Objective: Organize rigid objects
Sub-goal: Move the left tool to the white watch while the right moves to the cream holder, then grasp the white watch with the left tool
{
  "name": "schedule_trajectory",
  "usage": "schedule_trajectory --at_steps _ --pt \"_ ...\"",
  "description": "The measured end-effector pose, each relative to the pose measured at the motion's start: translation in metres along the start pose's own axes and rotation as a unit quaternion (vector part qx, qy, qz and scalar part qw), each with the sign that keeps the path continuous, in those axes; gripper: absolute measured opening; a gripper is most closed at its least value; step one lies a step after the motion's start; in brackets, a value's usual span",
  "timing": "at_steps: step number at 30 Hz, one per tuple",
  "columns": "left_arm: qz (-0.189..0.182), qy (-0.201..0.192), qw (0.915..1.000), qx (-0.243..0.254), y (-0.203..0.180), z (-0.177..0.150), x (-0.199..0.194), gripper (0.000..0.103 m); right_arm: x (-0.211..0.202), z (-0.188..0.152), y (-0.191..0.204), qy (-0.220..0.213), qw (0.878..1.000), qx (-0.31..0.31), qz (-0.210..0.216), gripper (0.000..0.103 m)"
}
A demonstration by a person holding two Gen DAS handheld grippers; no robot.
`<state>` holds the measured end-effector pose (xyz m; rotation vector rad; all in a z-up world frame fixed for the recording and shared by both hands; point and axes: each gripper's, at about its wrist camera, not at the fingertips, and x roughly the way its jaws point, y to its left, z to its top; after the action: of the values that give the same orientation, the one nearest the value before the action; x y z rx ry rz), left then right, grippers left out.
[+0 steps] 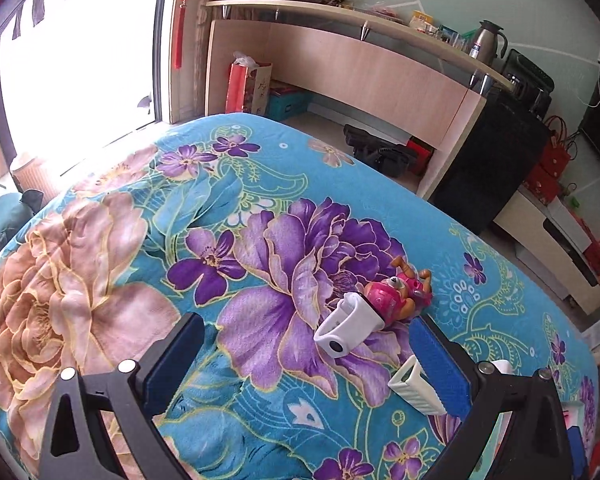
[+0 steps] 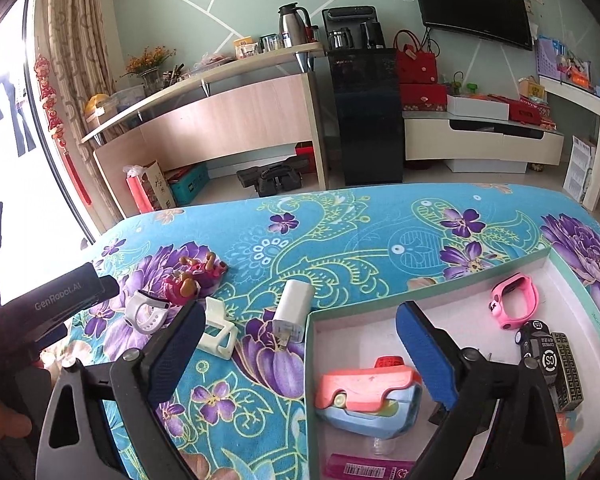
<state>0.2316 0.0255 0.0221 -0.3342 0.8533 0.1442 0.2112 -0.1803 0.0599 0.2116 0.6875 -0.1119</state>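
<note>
Outside the box (image 2: 428, 286), on the bedspread: one white watch (image 2: 146, 312), one pink toy figure (image 2: 192, 278), one white stand (image 2: 218, 330), one white charger (image 2: 294, 312). Inside the box: one pink watch (image 2: 516, 300), one toy truck (image 2: 540, 354), one orange-and-blue gadget (image 2: 370, 396).

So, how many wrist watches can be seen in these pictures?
2. A white watch lies on the blanket beside the pink toy figure. A pink watch lies inside the box. Others may be hidden by the fingers.

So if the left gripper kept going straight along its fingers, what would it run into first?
Probably the bedspread: the open left gripper points down at bare purple-flower fabric. The white watch lies just right of that line, near the right finger; depth is hard to judge.
</note>
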Motion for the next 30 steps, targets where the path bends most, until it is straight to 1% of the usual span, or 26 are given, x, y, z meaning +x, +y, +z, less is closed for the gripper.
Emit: schedule_trajectory --at_steps 2,3,6,8,11,14,17,20,21,22,23,24,26,27,29,30 --pt "-0.022 0.014 0.9996 0.006 0.003 0.0 0.012 0.103 0.003 -0.002 0.007 0.004 1.0 -0.012 0.003 0.096" --pt "-0.027 0.021 0.9994 0.009 0.004 0.001 0.018 0.103 0.004 -0.003 0.011 0.006 1.0 -0.02 0.001 0.096" --pt "-0.042 0.016 0.9989 0.014 0.007 0.003 0.027 0.103 0.012 -0.007 0.021 0.019 0.999 -0.039 0.0 0.096" --pt "-0.051 0.022 0.9983 0.019 0.01 0.004 0.031 0.103 0.017 -0.008 0.029 0.026 0.998 -0.049 0.004 0.096" --pt "-0.047 0.031 0.9983 0.015 0.015 0.007 0.039 0.103 0.022 -0.008 0.042 0.028 0.997 -0.064 0.01 0.096" --pt "-0.047 0.032 0.9983 0.014 0.02 0.007 0.045 0.103 0.031 -0.007 0.05 0.035 0.997 -0.071 0.012 0.096" --pt "-0.057 0.029 0.9979 0.011 0.024 0.009 0.046 0.103 0.043 -0.005 0.056 0.042 0.996 -0.08 0.009 0.096" --pt "-0.059 0.025 0.9977 0.023 0.022 0.01 0.046 0.103 0.051 -0.003 0.063 0.044 0.995 -0.086 0.014 0.095" --pt "-0.06 0.025 0.9975 0.027 0.021 0.01 0.046 0.103 0.053 -0.003 0.064 0.045 0.995 -0.088 0.017 0.094" --pt "-0.063 0.025 0.9973 0.03 0.02 0.01 0.046 0.103 0.055 -0.003 0.066 0.048 0.995 -0.091 0.018 0.09" --pt "-0.066 0.025 0.997 0.033 0.018 0.01 0.046 0.103 0.058 -0.004 0.069 0.052 0.994 -0.094 0.019 0.083" --pt "-0.071 0.026 0.9965 0.036 0.017 0.01 0.045 0.102 0.061 -0.005 0.07 0.057 0.994 -0.096 0.02 0.081" --pt "-0.079 0.027 0.9956 0.042 0.014 0.009 0.045 0.098 0.067 -0.008 0.071 0.067 0.993 -0.097 0.024 0.077" --pt "-0.081 0.029 0.9953 0.045 0.012 0.009 0.045 0.097 0.069 -0.01 0.071 0.073 0.992 -0.096 0.025 0.076" --pt "-0.083 0.032 0.9947 0.05 0.009 0.008 0.047 0.096 0.074 -0.012 0.07 0.083 0.992 -0.092 0.029 0.071" --pt "-0.085 0.033 0.9944 0.053 0.007 0.007 0.048 0.096 0.077 -0.014 0.07 0.089 0.991 -0.091 0.031 0.071"
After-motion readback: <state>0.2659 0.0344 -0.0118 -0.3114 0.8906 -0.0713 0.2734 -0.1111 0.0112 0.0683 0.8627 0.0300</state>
